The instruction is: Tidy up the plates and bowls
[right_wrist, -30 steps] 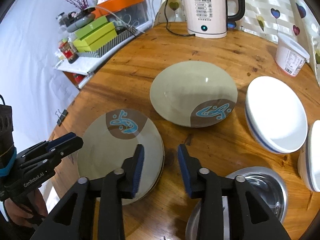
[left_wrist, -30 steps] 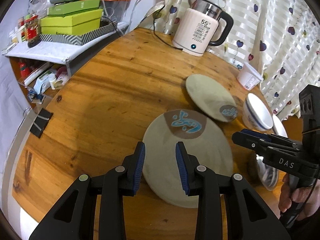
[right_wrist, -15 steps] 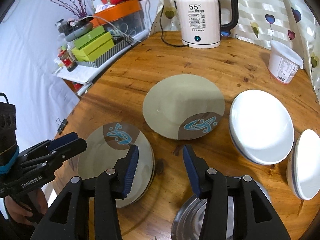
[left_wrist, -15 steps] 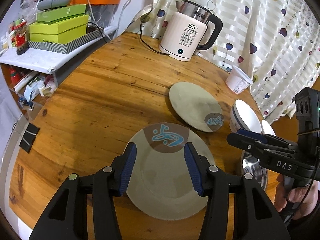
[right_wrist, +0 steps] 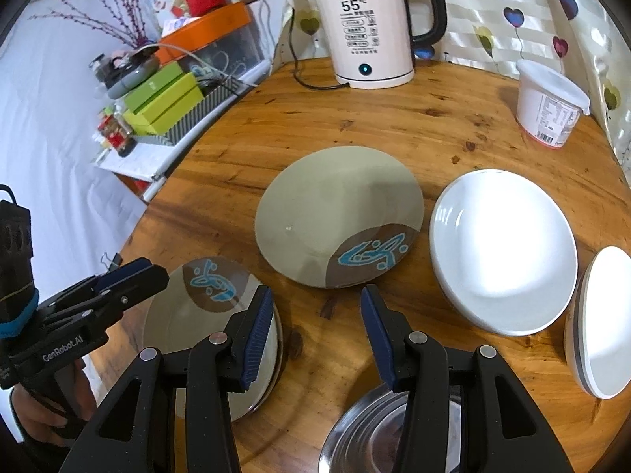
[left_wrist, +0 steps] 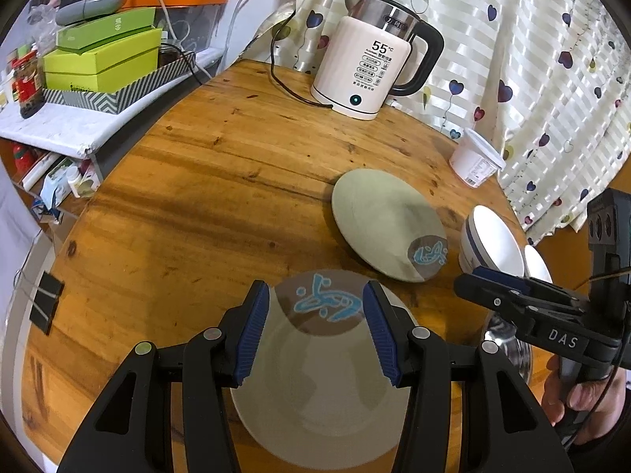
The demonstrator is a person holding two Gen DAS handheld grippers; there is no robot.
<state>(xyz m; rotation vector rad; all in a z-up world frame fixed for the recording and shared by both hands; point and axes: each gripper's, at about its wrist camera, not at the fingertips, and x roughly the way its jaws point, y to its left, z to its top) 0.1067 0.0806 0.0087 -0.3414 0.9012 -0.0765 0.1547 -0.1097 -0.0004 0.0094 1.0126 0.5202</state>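
Where the round wooden table (right_wrist: pixel 414 134) curves toward its right edge, two white bowls sit side by side: one (right_wrist: pixel 501 250) wide and shallow with nothing in it, the other (right_wrist: pixel 603 327) at the very rim, partly cut off. A steel bowl (right_wrist: pixel 363 433) lies at the near edge beneath the right gripper (right_wrist: pixel 317 331); only bare metal shows in it. A lidded white tub (right_wrist: pixel 550 108) stands at the far right edge, contents hidden.

Two grey-green plates, each with a brown patch bearing a blue squiggle. The near plate (left_wrist: pixel 323 386) lies at the near left edge, its patch turned away from the camera. The far plate (right_wrist: pixel 339 216) lies mid-table, patch toward the near right, just beside the wide white bowl.

Left gripper (left_wrist: pixel 315 327): jaws spread wide above the near plate, holding nothing; contact with the plate cannot be told. Right gripper: jaws likewise spread, holding nothing, over bare wood between the near plate and the steel bowl.

A white kettle (right_wrist: pixel 368 35) reading 55 stands at the far edge.
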